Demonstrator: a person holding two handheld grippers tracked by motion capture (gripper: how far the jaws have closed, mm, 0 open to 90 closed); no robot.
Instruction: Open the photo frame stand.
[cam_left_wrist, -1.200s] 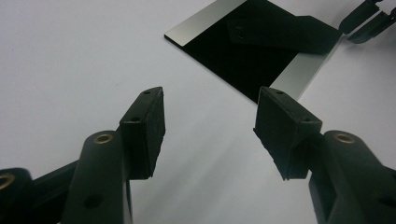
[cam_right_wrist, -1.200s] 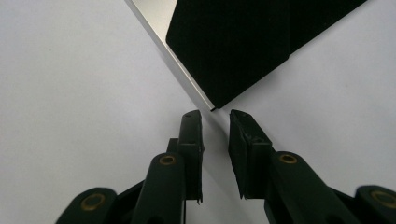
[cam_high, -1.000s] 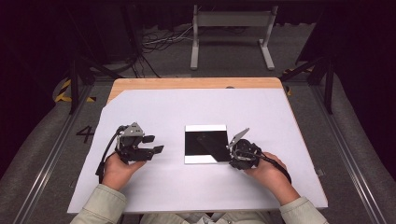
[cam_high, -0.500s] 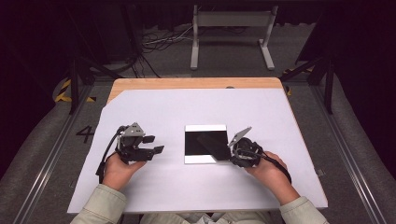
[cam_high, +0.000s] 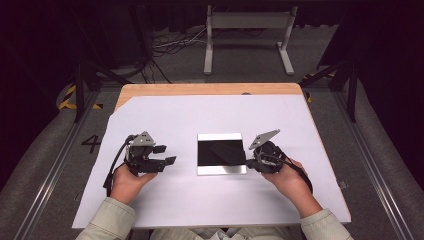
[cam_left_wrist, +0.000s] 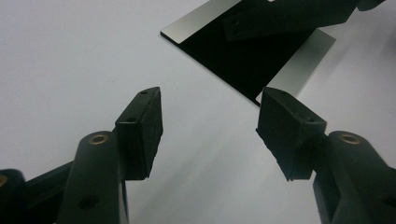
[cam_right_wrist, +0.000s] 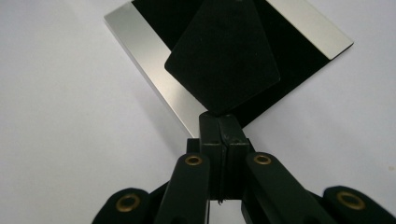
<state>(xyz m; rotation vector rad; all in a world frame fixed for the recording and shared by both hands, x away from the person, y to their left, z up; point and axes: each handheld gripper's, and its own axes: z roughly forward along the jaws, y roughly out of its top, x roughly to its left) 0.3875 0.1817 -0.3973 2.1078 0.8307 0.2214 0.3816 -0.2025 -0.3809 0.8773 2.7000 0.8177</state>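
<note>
The black-and-silver plate (cam_high: 221, 153) is lying flat on the white worktop (cam_high: 200, 115), between the two tools. The right tool (cam_right_wrist: 218, 122), at the plate's right edge, has just been closing and is now clenching the corner of a thin black card (cam_right_wrist: 223, 58), holding it over the plate's dark middle. The left tool (cam_left_wrist: 208, 128) is sitting well to the plate's left, released, nothing between its jaws.

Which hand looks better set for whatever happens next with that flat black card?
Probably the right. Its tongs are shut on a corner of the flat black card, over the square black plate with silver edges. The left tongs stand open, apart from the plate.
</note>
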